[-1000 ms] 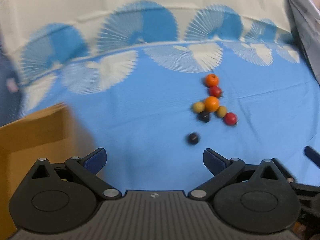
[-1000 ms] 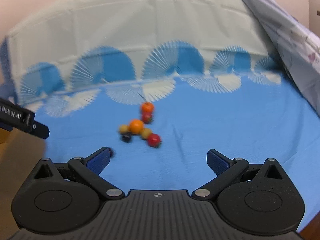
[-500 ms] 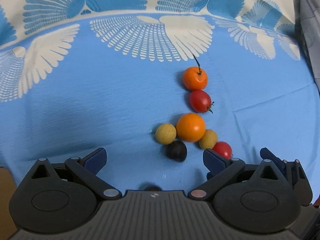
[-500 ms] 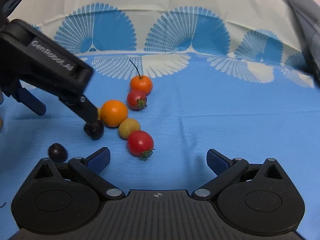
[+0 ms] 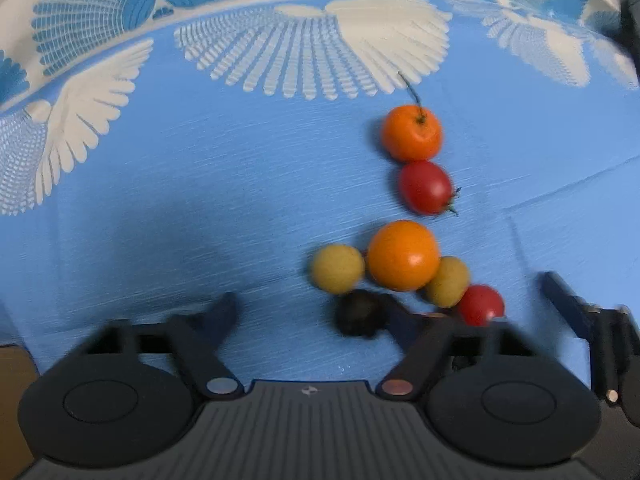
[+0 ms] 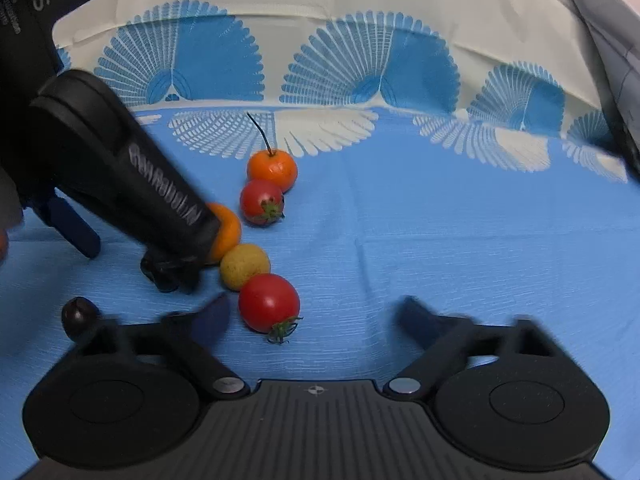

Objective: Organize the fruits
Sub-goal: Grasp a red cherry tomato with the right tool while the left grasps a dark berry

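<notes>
Small fruits lie clustered on a blue cloth (image 5: 160, 200): a stemmed orange (image 5: 412, 132), a red tomato (image 5: 426, 188), a bigger orange (image 5: 402, 256) and two yellow fruits (image 5: 338, 268). My left gripper (image 5: 312, 316) points steeply down with its jaws closing. A dark fruit (image 5: 358, 316) sits between them against the right finger, and the left finger is still apart from it. My right gripper (image 6: 314, 316) is also closing. The nearest red tomato (image 6: 269, 304) lies between its fingers, close to the left one, with a gap to the right one. A second dark fruit (image 6: 78, 314) lies apart at the left.
The cloth has white and blue fan patterns along its far side (image 6: 360, 60). Grey fabric (image 6: 592, 20) hangs at the right. A brown box corner (image 5: 12, 400) shows at the lower left. The left gripper's black body (image 6: 160, 200) crosses the right wrist view and hides part of the cluster.
Both grippers came down and forward onto the fruit cluster, which now looks much larger. Both pairs of jaws have narrowed from wide open, and their fingers are blurred.
</notes>
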The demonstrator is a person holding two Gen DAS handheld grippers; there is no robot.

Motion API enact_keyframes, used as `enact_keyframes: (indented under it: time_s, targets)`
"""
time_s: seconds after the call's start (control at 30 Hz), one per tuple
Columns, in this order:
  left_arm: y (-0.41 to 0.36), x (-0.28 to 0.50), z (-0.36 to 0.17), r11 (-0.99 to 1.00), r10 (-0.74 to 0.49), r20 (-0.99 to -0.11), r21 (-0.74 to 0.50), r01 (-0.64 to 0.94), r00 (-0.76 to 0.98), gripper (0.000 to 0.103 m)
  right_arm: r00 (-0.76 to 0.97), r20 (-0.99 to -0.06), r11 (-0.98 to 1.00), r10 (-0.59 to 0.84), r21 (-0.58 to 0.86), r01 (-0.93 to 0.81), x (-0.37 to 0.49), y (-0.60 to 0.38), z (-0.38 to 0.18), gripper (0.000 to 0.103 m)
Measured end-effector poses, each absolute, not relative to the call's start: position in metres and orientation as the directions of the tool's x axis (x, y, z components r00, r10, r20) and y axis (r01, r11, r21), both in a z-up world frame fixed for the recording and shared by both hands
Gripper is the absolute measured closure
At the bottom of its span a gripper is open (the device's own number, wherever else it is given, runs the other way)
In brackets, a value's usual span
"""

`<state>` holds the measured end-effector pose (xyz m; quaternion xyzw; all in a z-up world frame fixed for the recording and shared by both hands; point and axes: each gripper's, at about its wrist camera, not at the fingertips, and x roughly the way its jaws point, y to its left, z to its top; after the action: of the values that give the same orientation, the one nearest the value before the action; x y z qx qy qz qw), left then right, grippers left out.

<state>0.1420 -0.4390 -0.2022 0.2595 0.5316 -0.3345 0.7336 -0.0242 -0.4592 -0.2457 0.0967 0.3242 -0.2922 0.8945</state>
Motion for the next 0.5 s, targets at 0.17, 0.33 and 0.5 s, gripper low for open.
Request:
enact_keyframes:
  time_s: [0.17,0.33,0.5]
  targets:
    - [-0.422,0.147,-0.185,0.69,-0.282,-0.948,-0.097,0.717,0.144,0.075,0.632,-0.653,0.825,-0.417,0.019,0.564,-0.027,-0.455,-0.238,0.072]
    - [-0.4,0.143,-0.171,0.7,-0.303,-0.944,-0.129,0.703,0.129,0.075,0.635,-0.647,0.805,-0.423,0.054,0.591,-0.044,-0.45,-0.223,0.072]
    - [-0.364,0.126,-0.143,0.711,-0.316,-0.934,-0.119,0.693,0.164,0.075,0.647,-0.625,0.799,-0.437,0.061,0.598,-0.066,-0.434,-0.197,0.072]
